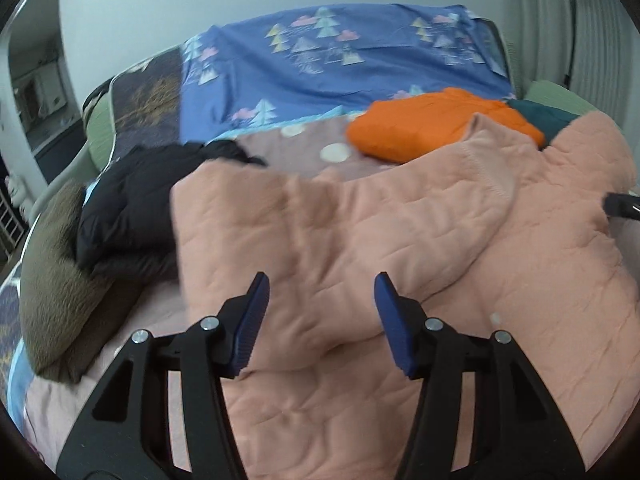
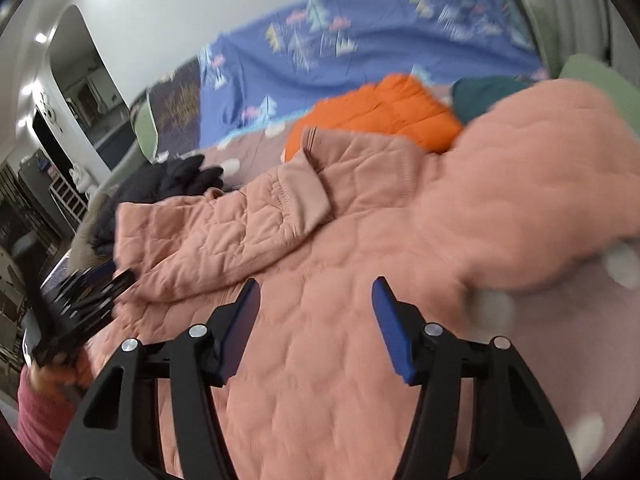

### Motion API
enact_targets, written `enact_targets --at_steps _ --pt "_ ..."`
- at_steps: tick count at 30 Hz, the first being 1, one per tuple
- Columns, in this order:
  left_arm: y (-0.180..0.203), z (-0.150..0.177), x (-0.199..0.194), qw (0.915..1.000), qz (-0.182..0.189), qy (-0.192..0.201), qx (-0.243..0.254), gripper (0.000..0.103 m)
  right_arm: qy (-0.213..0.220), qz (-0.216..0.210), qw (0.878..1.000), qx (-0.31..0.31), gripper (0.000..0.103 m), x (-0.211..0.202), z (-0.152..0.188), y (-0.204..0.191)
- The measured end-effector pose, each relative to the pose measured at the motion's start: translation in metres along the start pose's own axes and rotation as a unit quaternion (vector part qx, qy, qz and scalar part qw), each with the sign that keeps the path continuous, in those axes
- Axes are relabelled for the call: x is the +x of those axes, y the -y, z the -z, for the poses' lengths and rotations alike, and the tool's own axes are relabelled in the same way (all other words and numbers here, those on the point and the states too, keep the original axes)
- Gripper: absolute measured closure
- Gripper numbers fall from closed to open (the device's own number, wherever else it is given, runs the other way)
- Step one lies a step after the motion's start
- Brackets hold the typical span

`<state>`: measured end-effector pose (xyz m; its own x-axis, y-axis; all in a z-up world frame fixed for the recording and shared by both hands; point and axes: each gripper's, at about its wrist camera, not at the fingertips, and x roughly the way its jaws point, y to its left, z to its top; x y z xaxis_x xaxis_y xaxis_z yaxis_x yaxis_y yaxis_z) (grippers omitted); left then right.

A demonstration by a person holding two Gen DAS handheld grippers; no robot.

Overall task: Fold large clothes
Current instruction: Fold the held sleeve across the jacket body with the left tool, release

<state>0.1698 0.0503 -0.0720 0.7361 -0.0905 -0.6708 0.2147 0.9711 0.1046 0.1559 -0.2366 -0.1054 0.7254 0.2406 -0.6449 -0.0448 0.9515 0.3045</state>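
Both tools, left tool point(image 1: 318, 292) and right tool point(image 2: 314, 298), gape empty above the soft, bulky peach quilted jacket point(image 1: 360, 240); its stitched sleeve cuff point(image 2: 296, 200) and hem look easiest to pinch.

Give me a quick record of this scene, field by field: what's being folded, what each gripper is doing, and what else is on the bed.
garment: pink quilted jacket, spread on the bed, one sleeve laid across its body
left gripper: open, over the jacket, holding nothing
right gripper: open, over the jacket, holding nothing
other clothes: orange jacket, black garment, teal item
bedding: blue sheet with tree print
image: motion blur
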Motion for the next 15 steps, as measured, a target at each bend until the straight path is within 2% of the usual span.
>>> enact_targets --at_steps 4,5,7,9,11,12,13,15 --pt "-0.032 0.026 0.019 0.9989 -0.031 -0.025 -0.026 0.046 -0.026 0.03 0.999 -0.001 0.04 0.066 -0.035 -0.003" --pt "-0.038 0.034 0.022 0.9986 -0.029 -0.026 -0.036 0.043 -0.03 0.032 0.999 0.004 0.038 0.076 -0.041 0.0" --pt "-0.046 0.042 0.026 0.998 -0.017 -0.018 -0.059 0.041 -0.038 0.03 0.999 0.019 0.026 0.099 -0.053 0.003" --pt "-0.047 0.043 0.027 0.998 -0.017 -0.012 -0.06 0.039 -0.042 0.034 0.998 0.035 0.021 0.113 -0.057 0.003" --pt "-0.045 0.045 0.026 0.9982 -0.02 -0.007 -0.055 0.038 -0.04 0.048 0.997 0.05 0.02 0.121 -0.059 0.001" --pt "-0.044 0.045 0.026 0.9982 -0.019 -0.005 -0.056 0.038 -0.037 0.058 0.996 0.052 0.023 0.122 -0.059 0.002" --pt "-0.046 0.046 0.026 0.9981 -0.017 -0.004 -0.059 0.038 -0.035 0.068 0.996 0.046 0.053 0.122 -0.059 -0.003" --pt "-0.049 0.045 0.026 0.9977 -0.01 0.0 -0.068 0.038 -0.033 0.07 0.997 0.0 0.101 0.118 -0.059 -0.018"
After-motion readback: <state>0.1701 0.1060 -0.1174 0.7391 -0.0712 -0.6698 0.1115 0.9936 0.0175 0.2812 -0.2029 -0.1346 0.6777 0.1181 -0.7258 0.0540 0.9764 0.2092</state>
